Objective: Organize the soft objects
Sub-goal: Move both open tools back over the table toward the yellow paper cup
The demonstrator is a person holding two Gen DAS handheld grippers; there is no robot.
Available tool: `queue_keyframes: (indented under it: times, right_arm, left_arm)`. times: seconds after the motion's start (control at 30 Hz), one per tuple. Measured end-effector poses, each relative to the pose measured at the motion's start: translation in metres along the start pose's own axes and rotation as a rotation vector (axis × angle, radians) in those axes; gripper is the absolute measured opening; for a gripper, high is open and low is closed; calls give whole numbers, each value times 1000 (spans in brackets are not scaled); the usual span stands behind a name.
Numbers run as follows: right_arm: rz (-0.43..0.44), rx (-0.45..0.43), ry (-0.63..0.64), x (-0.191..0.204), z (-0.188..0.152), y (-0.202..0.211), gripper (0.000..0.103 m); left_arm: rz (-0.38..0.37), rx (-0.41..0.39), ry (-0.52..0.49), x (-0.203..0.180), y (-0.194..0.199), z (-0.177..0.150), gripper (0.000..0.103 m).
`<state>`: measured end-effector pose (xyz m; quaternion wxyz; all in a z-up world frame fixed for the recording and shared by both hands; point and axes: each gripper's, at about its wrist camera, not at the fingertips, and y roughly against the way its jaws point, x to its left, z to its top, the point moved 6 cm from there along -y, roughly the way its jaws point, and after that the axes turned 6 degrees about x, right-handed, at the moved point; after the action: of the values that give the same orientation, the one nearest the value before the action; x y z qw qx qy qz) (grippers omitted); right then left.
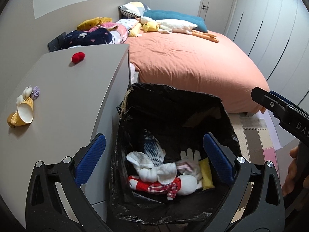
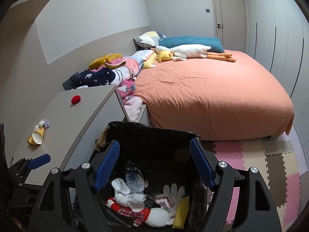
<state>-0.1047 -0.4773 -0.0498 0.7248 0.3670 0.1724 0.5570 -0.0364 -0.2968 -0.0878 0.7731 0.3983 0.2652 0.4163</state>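
Note:
A bin lined with a black bag [image 1: 173,104] [image 2: 152,131] stands beside a grey cabinet [image 1: 63,100] [image 2: 77,116]. Inside lie a blue fish plush [image 1: 152,148] [image 2: 134,181], a white glove [image 1: 190,154] [image 2: 173,190], a white doll in red plaid [image 1: 166,186] [image 2: 141,212], a white soft toy [image 1: 148,166] and a yellow pouch [image 1: 206,174] [image 2: 181,212]. My left gripper [image 1: 154,160] hangs open over the bin, empty. My right gripper [image 2: 154,166] is open above it too, nothing held. On the cabinet sit a red plush heart [image 1: 78,57] [image 2: 75,99] and a small yellow and white toy cluster [image 1: 23,110] [image 2: 37,135].
A bed with an orange cover [image 1: 193,61] [image 2: 212,92] holds a white goose plush [image 1: 173,26] [image 2: 185,51], a yellow duck [image 2: 164,55], pillows and folded blankets [image 1: 96,34] [image 2: 108,73]. Foam puzzle mats [image 2: 260,164] cover the floor. A hand [image 1: 291,172] holds the right gripper's handle.

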Motion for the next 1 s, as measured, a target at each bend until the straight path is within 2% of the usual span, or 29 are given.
queue_keyframes:
  times: [0.43, 1.0]
  right_arm:
    - [52, 28, 47, 34, -1, -22, 78]
    - [141, 56, 117, 104, 6, -51, 80]
  left_arm:
    - [40, 6, 80, 40, -4, -2, 97]
    - [131, 0, 224, 125, 9, -5, 97]
